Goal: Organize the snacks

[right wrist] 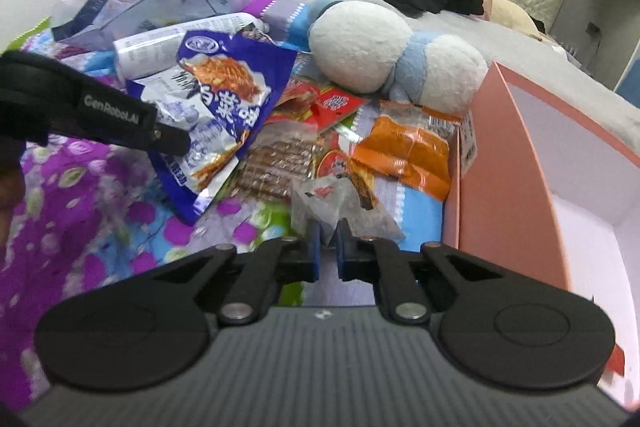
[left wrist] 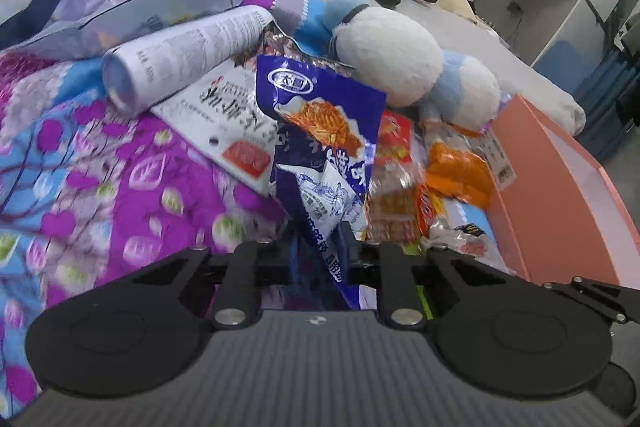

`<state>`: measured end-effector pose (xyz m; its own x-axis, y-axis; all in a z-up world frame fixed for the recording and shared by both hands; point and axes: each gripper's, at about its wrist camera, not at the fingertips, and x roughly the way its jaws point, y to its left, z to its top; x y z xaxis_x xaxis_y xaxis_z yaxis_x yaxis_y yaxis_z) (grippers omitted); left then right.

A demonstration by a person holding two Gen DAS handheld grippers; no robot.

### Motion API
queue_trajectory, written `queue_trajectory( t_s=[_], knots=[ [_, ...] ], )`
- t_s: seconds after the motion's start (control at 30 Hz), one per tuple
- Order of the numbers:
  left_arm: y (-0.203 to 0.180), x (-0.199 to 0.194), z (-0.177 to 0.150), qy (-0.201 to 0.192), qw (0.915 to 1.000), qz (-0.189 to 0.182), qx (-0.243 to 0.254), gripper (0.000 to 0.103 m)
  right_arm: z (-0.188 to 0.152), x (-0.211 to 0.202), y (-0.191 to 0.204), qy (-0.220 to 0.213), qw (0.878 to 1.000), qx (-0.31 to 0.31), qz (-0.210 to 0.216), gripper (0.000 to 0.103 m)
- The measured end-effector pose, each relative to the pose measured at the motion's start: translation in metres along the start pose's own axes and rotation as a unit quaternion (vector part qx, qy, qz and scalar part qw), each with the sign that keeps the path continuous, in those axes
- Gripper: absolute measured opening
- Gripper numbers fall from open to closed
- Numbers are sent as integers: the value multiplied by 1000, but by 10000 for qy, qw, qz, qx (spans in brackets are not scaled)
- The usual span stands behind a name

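Crinkling at its lower corner, the blue snack bag (left wrist: 320, 131) sits pinched between the jaws of the left gripper (left wrist: 320, 247), standing up from the heap of packets on the flowered quilt (left wrist: 120, 187) of the bed; it looks light, floppy and slick, so a hold on the sealed edge seems safest. Beside it, the right gripper (right wrist: 328, 239) has its jaws clenched on the edge of a small clear wrapper (right wrist: 336, 203), thin and flimsy, lying just beside the open pink box (right wrist: 516, 163), with the orange packet (right wrist: 404, 151) and plush toy (right wrist: 396, 63) beyond.
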<state>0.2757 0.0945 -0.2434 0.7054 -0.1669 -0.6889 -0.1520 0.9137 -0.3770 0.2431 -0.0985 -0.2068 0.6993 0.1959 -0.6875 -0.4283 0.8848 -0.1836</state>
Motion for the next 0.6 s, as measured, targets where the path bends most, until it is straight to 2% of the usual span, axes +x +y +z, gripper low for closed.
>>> queue_trajectory(
  t_s=[0.27, 0.43, 0.6],
  knots=[
    [0, -47, -47, 304, 9985, -30, -464, 18, -32, -47, 11, 163, 9997, -64, 156, 9],
    [-4, -82, -71, 384, 9979, 86, -521, 18, -49, -73, 15, 365, 9989, 65, 280, 9],
    [-4, -109, -98, 587, 9956, 166, -712, 18, -64, -99, 22, 344, 9989, 26, 303, 8]
  ],
)
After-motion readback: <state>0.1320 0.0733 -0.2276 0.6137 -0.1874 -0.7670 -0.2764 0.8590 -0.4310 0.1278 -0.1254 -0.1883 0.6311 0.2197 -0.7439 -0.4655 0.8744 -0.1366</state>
